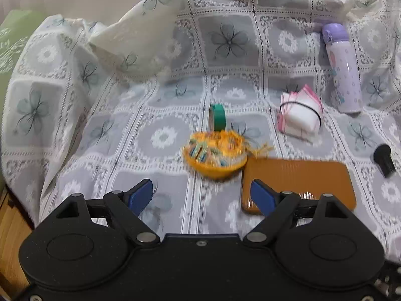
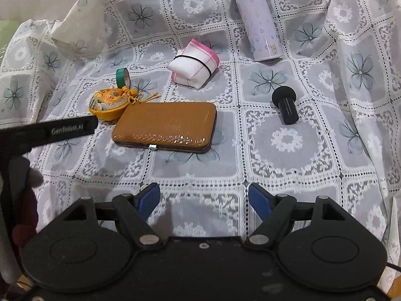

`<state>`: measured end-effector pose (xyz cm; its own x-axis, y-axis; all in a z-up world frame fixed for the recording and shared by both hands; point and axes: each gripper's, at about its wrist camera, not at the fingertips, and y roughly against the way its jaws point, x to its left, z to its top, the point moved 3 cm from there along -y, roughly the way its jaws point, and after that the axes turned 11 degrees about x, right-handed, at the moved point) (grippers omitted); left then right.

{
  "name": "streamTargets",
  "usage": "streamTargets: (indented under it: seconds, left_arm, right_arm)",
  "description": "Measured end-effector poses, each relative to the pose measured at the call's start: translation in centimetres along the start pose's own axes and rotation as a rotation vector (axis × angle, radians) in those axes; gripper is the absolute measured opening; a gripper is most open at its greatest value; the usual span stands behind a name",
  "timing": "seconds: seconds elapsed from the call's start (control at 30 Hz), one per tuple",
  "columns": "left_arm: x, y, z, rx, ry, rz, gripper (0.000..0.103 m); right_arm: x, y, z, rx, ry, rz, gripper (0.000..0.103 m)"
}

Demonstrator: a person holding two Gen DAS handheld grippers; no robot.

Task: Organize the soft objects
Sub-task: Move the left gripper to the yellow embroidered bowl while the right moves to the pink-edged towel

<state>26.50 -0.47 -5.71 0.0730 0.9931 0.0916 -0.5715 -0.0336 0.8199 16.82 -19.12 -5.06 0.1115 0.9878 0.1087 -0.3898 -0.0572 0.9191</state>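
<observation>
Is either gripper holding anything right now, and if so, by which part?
Nothing is held. The left gripper and the right gripper both have open, empty jaws above the lace cloth.

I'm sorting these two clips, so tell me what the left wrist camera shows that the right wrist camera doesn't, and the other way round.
Only the left wrist view shows the left claw head-on, open and empty, plus a green cushion at the far left edge.

Only the right wrist view shows the right claw, open and empty, and the wallet's metal clasp.

Both show the lace cover, orange pouch, green tape roll, brown wallet, banded white cloth bundle, purple bottle and black brush.
</observation>
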Motion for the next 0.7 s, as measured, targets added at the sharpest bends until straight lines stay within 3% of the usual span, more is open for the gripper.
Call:
streamTargets:
  seconds: [0.1, 0.4, 0.7]
  left_arm:
    - [-0.3, -0.9, 1.0, -0.025, -0.001, -0.001, 0.092]
    - [-0.8, -4.0, 2.8, -0.070, -0.008, -0.020, 0.092]
    - [-0.3, -6.1, 2.8, -0.066, 0.007, -0.045, 0.092]
  right_arm:
    - [0.0, -0.6, 0.7, 0.003, 0.000, -0.003, 0.077]
    - [0.4, -1.8, 3.0, -0.028, 0.000, -0.007, 0.078]
    - [0.6, -3.2, 7.0, -0.101, 0.012, -0.037, 0.082]
